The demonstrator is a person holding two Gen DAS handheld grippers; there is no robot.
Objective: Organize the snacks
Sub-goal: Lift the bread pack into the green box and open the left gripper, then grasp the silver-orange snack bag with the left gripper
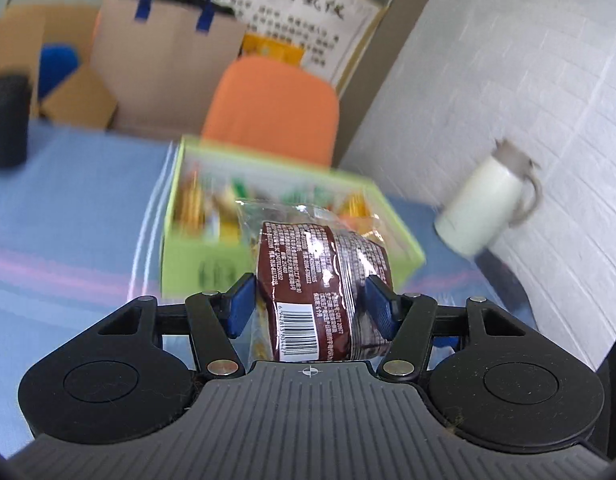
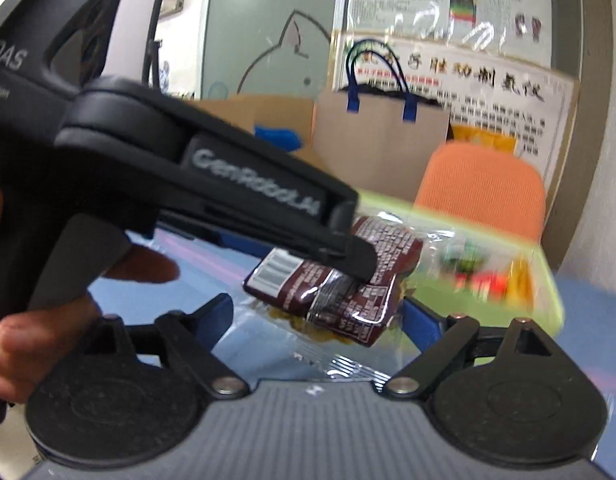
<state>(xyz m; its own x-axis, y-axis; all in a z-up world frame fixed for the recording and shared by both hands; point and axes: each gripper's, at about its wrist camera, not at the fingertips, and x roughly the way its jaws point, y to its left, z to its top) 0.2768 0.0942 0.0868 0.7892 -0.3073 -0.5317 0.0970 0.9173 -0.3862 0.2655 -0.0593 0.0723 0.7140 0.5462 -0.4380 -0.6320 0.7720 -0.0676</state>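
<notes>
The left gripper (image 1: 310,306) is clamped on a brown packet (image 1: 324,288), its blue pads (image 1: 240,306) pressing the packet's two sides. The packet is held in the air just in front of the green box (image 1: 187,252), which sits on the blue table (image 1: 67,220). The box's near wall lies just beyond the fingertips; open table spreads to the left of it, and a narrower strip runs to the right toward the white jug (image 1: 484,204) against the brick-patterned wall (image 1: 528,80). A dark cup (image 1: 7,120) stands at the table's far left edge. Behind the table are an orange chair (image 1: 271,108) and a paper bag (image 1: 167,52) with blue handles.

From the right wrist view, the right gripper (image 2: 318,316) stands wide open, holding nothing, its blue pads (image 2: 217,312) apart on either side of the view. The left gripper crosses in front of it from the left, a hand (image 2: 35,328) on its grip, with the packet just ahead and between the right fingers.

The packet is glossy dark brown with white print and a white barcode panel, joined to crinkled clear wrap. The box holds blurred snacks in orange, yellow and green
</notes>
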